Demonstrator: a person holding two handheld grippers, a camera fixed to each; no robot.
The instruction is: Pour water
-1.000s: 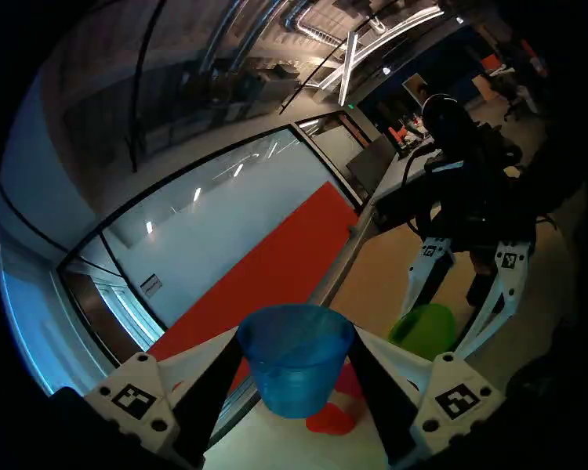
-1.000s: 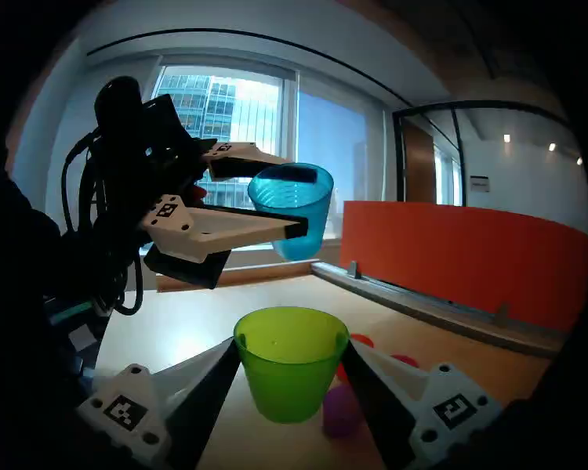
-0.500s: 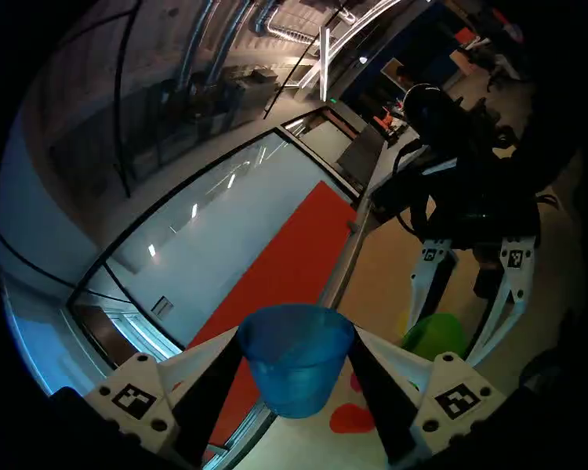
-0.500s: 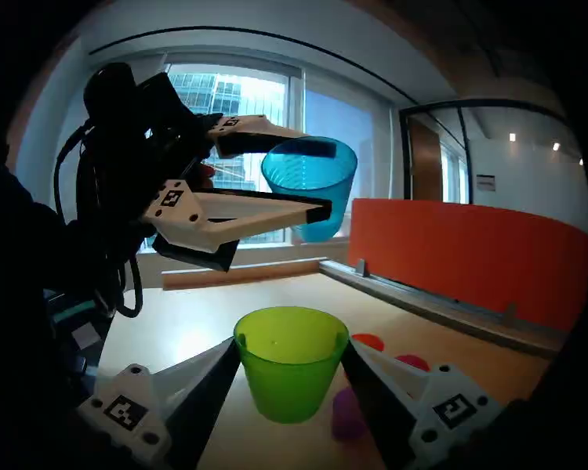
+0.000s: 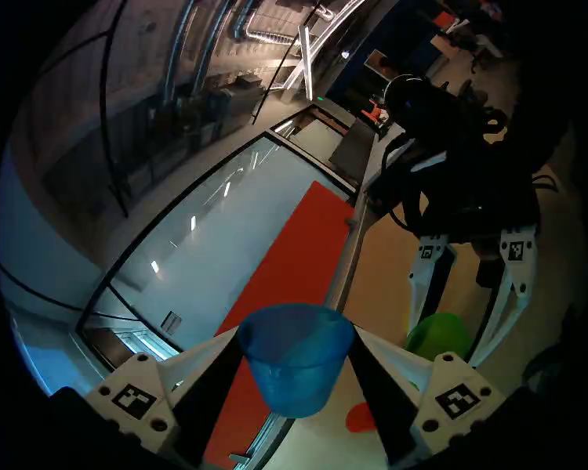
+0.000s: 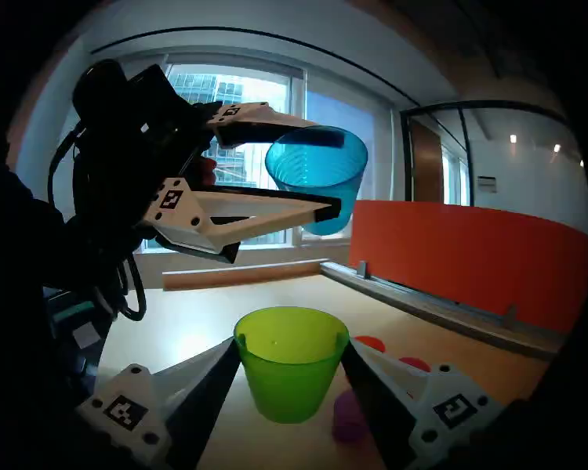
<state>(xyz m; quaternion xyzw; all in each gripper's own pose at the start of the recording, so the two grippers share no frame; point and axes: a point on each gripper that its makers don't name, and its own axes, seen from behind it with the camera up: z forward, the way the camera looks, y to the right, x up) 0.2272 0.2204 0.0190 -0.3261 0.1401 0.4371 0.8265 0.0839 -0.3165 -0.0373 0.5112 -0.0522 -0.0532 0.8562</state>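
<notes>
A blue cup [image 5: 295,356] sits between the fingers of my left gripper [image 5: 294,368], which is shut on it. In the right gripper view that blue cup [image 6: 317,176] hangs tilted in the air, above and slightly behind the green cup [image 6: 291,360]. My right gripper [image 6: 291,372] is shut on the green cup, upright just over the light table [image 6: 192,325]. In the left gripper view the green cup [image 5: 439,335] shows low at the right, between the right gripper's white fingers [image 5: 427,274].
An orange partition [image 6: 466,251] runs along the table's far right edge. Red and purple round pieces [image 6: 347,415] lie on the table near the green cup. Windows [image 6: 231,102] are behind the left gripper. A person's dark sleeve [image 6: 27,266] fills the left side.
The left gripper has carried the blue cup higher and to the right, closer over the green cup, and tilted it a little more. The right gripper and green cup have stayed put.
</notes>
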